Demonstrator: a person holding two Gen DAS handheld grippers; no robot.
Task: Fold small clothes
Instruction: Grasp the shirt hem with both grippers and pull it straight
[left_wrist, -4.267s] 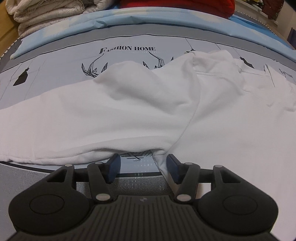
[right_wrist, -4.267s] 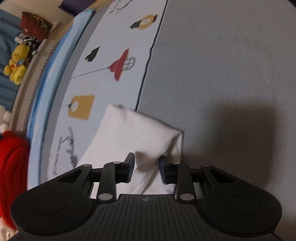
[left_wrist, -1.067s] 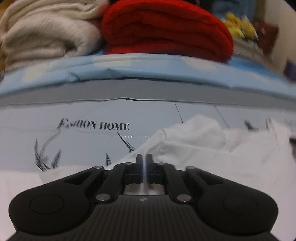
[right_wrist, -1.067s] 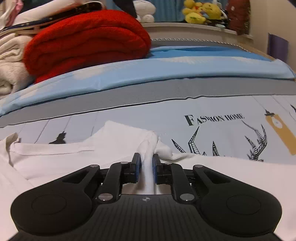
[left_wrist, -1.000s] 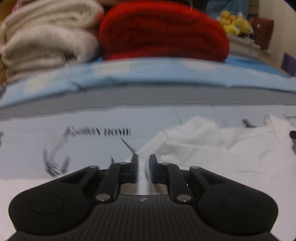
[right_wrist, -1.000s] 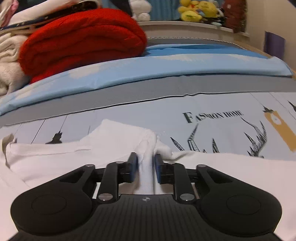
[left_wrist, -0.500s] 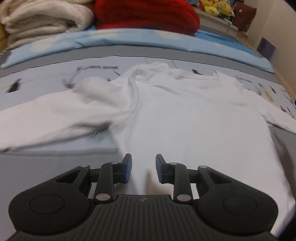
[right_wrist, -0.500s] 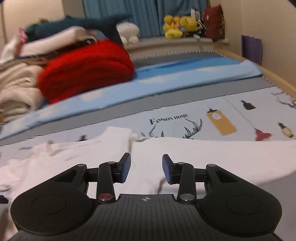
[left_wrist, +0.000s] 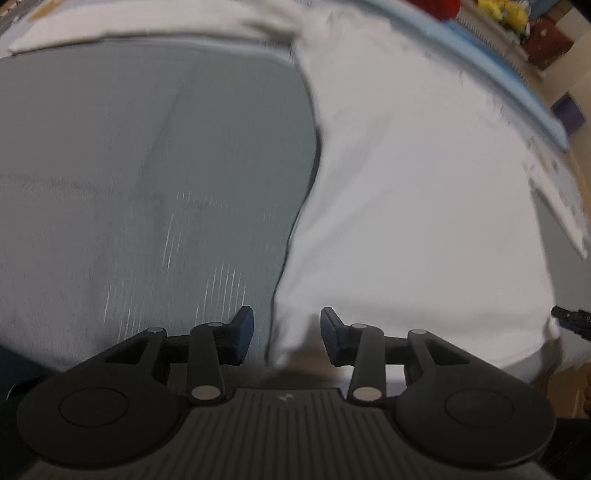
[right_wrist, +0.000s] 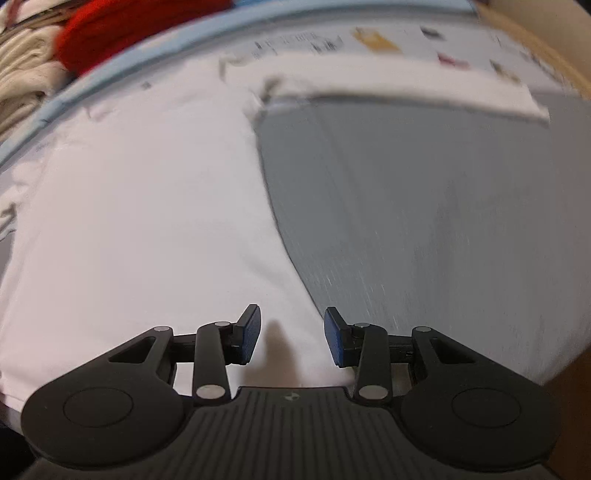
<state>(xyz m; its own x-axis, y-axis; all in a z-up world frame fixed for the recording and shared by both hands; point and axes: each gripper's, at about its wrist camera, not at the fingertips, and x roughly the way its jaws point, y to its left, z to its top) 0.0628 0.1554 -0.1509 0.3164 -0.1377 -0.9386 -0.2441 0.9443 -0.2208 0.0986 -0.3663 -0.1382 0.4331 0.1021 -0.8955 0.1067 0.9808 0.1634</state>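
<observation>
A white long-sleeved shirt (left_wrist: 417, 192) lies spread flat on the grey bed cover (left_wrist: 155, 177), sleeves stretched out at the far side. My left gripper (left_wrist: 286, 334) is open, and the shirt's near left hem corner sits between its jaws. In the right wrist view the same shirt (right_wrist: 147, 206) fills the left half. My right gripper (right_wrist: 291, 332) is open over the shirt's near right hem corner. Both views are blurred by motion.
A red blanket (right_wrist: 133, 22) and cream blankets (right_wrist: 22, 74) are stacked at the head of the bed. A light blue sheet band (left_wrist: 509, 85) runs behind the shirt. The wooden bed edge (right_wrist: 569, 391) is near right. Yellow toys (left_wrist: 502, 11) sit far back.
Both grippers let go at the shirt's shoulders, opened wider, and pulled back and down to the shirt's near hem corners. The shirt now lies flat.
</observation>
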